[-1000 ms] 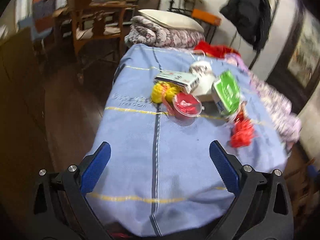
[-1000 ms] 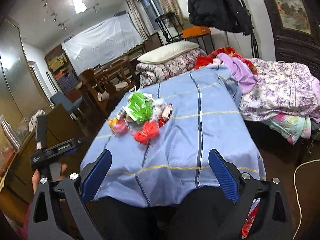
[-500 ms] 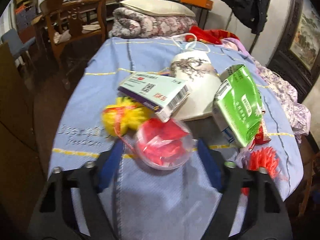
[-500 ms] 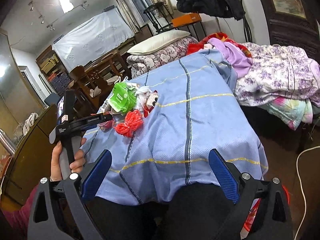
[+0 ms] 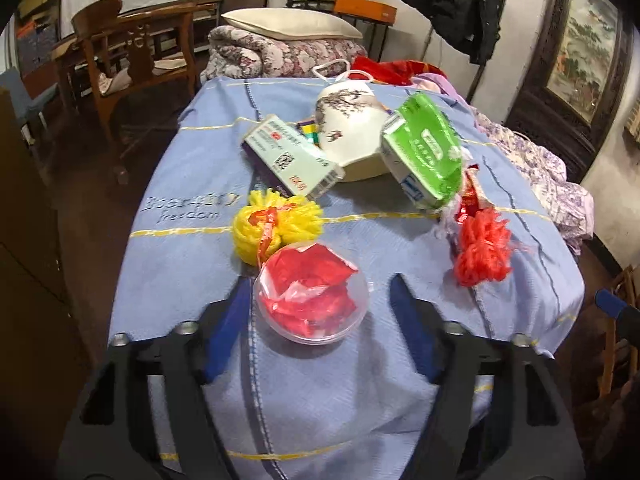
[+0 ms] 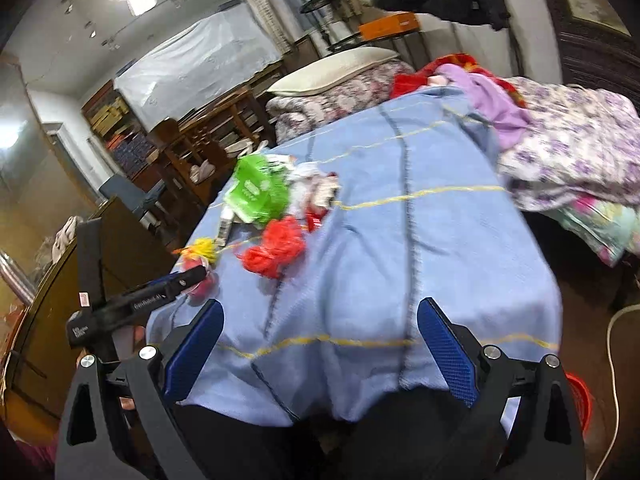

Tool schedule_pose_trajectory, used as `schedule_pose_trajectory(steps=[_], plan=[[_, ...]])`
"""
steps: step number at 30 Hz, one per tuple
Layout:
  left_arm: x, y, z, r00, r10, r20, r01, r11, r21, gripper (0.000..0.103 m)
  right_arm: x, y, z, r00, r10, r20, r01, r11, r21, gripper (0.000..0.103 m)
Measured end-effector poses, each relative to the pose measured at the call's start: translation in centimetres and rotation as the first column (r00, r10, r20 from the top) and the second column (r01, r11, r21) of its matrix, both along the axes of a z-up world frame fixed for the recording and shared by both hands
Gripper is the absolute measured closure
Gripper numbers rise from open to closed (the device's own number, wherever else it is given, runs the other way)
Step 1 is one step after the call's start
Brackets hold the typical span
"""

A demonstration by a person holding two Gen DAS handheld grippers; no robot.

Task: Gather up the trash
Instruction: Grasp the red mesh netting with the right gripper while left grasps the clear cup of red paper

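Left claw (image 5: 316, 300) astride a clear plastic dome stuffed with red wrapper (image 5: 311, 293), on the blue-clothed worktop (image 5: 192, 184).
Its jaws have just been opening: left pad beside the dome, right pad apart. Behind, left to right: yellow yarn pompom (image 5: 276, 222), pale printed carton (image 5: 294, 156), white painted ceramic jar (image 5: 352, 128), green tissue pack (image 5: 424, 152), red pompom (image 5: 482, 250). Right claw (image 6: 320, 346) gapes wide, empty, above the near cloth edge.
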State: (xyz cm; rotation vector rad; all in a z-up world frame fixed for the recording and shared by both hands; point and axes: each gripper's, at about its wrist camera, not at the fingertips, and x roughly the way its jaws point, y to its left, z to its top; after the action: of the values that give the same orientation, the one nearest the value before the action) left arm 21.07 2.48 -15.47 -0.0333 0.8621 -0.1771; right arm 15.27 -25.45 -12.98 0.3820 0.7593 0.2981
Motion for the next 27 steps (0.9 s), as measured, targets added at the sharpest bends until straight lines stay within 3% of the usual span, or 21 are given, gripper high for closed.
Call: schedule_pose_trajectory(steps=[5,9,17,18,19,23,27], plan=[[0.5,0.2,-0.5,1.000,0.018,-0.012,-0.018,1.000,-0.021,0.026,2.8,3.6,0.5,0.998,0.059,0.022,-0.056,0.993,-0.099,0.008],[0.7,0.5,-0.8,1.000,0.024,0.001,-0.024,1.000,-0.004,0.026,5.4,5.5,0.1,0.996,0.089,-0.012,-0.090,0.992,-0.094,0.026],[0.2,1.0,-0.8,0.999,0.026,0.019,-0.027,0.999,0.029,0.026,9.9,7.9,-2.7,0.987,0.100,-0.124,-0.108,0.992,-0.062,0.029],[0.2,1.0,-0.8,1.000,0.027,0.016,-0.028,0.999,0.030,0.027,10.0,8.1,-2.9,0.987,0.101,-0.128,-0.110,0.991,-0.072,0.039],[0.2,0.9,-0.9,0.999,0.029,0.015,-0.029,0.999,0.032,0.027,10.0,8.3,-3.1,0.986,0.103,-0.132,-0.115,0.990,-0.081,0.056],[0.0,0.6,-0.7,0.999,0.031,0.017,-0.031,0.999,0.035,0.031,9.2,7.7,-2.1,0.990,0.096,-0.099,-0.102,0.993,-0.056,0.077],[-0.3,0.2,-0.6,0.999,0.033,0.018,-0.034,0.999,0.041,0.036,8.2,6.2,-0.7,0.995,0.083,-0.064,-0.085,0.996,-0.037,0.080]])
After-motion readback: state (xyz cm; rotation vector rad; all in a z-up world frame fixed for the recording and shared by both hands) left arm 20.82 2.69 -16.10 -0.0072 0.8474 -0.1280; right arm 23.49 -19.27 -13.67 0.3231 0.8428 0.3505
